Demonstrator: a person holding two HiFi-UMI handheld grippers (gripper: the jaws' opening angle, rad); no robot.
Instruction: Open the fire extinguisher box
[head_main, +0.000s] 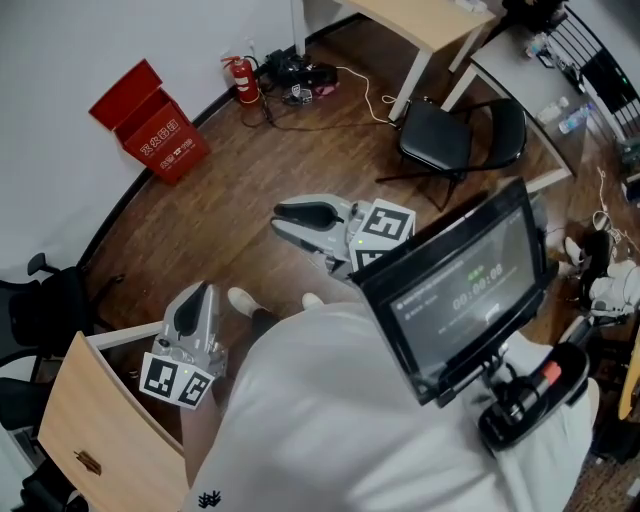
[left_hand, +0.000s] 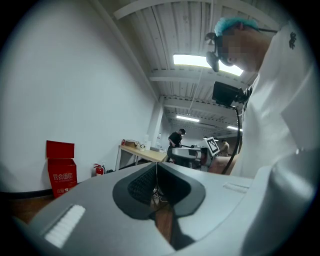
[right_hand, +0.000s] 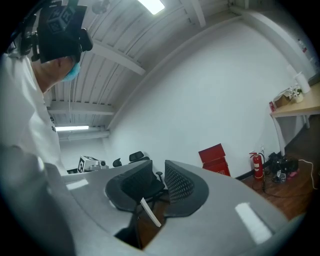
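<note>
The fire extinguisher box (head_main: 155, 135) is standing on the floor against the white wall, far ahead and to the left of both grippers. It is well apart from them, and nothing is touching it. Its long side is running along the wall. Its lid (head_main: 124, 92) is standing up and leaning back to the wall, so I am judging that the box is already open, with the mouth facing the room.

The left gripper (head_main: 193, 300) is holding its jaws together with nothing in them. It is pointing ahead, with the box off to its left. The right gripper (head_main: 288, 212) is showing a narrow gap between its jaws, also empty, and its tip is pointing leftward, more toward the box. Neither one is looking clearly nearer. Any reach is needing an approach from the room side — forward and to the left.
</note>
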